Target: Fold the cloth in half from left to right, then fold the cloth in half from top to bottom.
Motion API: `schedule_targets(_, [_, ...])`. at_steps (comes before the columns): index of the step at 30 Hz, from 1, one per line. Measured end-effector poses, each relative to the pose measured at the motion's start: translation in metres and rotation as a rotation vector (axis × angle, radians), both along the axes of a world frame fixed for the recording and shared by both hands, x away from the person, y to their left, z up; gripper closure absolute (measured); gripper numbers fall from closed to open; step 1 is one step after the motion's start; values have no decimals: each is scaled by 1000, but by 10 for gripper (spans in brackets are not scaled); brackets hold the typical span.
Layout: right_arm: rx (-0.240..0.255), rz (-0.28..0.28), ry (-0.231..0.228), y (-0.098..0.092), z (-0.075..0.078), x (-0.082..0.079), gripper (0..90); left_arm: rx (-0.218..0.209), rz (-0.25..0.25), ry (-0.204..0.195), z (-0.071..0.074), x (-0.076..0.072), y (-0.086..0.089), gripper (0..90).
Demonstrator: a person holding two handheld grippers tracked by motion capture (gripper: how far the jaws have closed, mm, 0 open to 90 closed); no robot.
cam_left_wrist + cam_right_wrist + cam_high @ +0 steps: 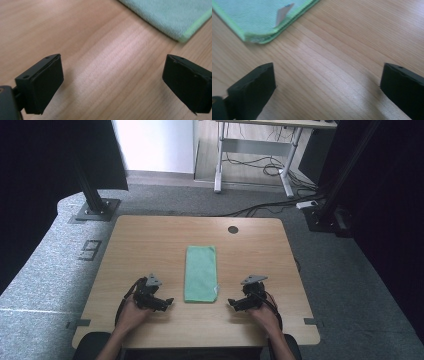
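A green cloth [201,273] is laid folded in a long strip at the middle of the wooden table [150,240], its length running away from the person. A small white tag [217,289] is seen at its near right corner. The left gripper [167,302] is held low over the table just to the left of the cloth's near end, and the right gripper [233,304] just to the right of it; neither is touching the cloth.

In the left gripper view, the left gripper [112,85] is seen with its jaws spread wide, bare wood between them and a corner of the cloth [172,17] ahead to the right. In the right gripper view, the right gripper [327,92] is likewise seen with jaws wide apart and nothing between them, the cloth [257,17] and its tag [283,12] lying ahead to the left.

A round hole [233,229] is set in the table's far edge.
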State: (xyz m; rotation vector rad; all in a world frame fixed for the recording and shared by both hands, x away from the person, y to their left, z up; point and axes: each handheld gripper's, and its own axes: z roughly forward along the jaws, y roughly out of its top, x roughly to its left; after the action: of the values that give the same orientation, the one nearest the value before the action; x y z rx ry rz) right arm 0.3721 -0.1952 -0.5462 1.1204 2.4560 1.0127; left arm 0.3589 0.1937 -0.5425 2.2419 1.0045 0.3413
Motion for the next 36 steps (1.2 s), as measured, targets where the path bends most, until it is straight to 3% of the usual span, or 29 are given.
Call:
schedule_targets(3, [5,-15,-5,-3,-3,2,0,23,-9,1,-5,1,-3,0])
schedule_targets(13, [-9,-38,-55,-2,-10,1,0,11,-22,-16,-6,2,-3,0])
schedule_targets(36, [-7,-46,-55,-1,-10,1,0,10,3,-16,-7,4,-6,0])
